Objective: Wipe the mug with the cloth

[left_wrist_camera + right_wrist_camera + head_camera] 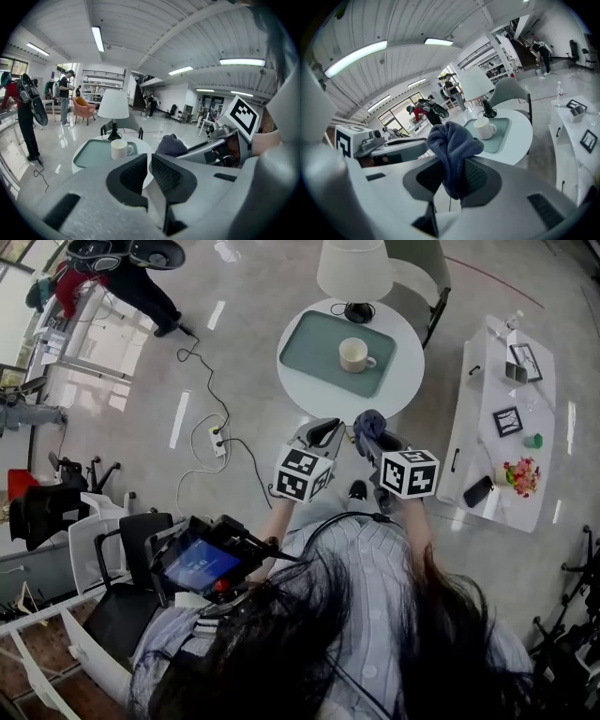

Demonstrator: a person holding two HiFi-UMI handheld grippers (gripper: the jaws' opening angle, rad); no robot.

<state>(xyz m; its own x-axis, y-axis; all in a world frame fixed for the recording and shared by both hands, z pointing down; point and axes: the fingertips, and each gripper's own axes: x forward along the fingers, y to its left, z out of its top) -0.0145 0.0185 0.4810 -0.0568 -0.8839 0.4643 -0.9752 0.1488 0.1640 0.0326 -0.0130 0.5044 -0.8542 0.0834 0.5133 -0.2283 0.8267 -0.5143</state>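
Observation:
A cream mug (354,354) stands upright on a green tray (314,348) on the round white table (405,381). Both grippers hover side by side short of the table's near edge. My right gripper (368,427) is shut on a dark blue cloth (452,140), which bunches up above its jaws; the mug (483,128) lies beyond it, apart. My left gripper (323,432) is shut with nothing between its pads (136,171). In the left gripper view the mug (121,149) sits ahead and the cloth (171,145) shows to the right.
A white-shaded lamp (354,268) stands at the table's far side, with a chair (422,273) behind it. A long white side table (469,427) at the right carries frames, a phone and flowers. Cables and a power strip (218,439) lie on the floor at left.

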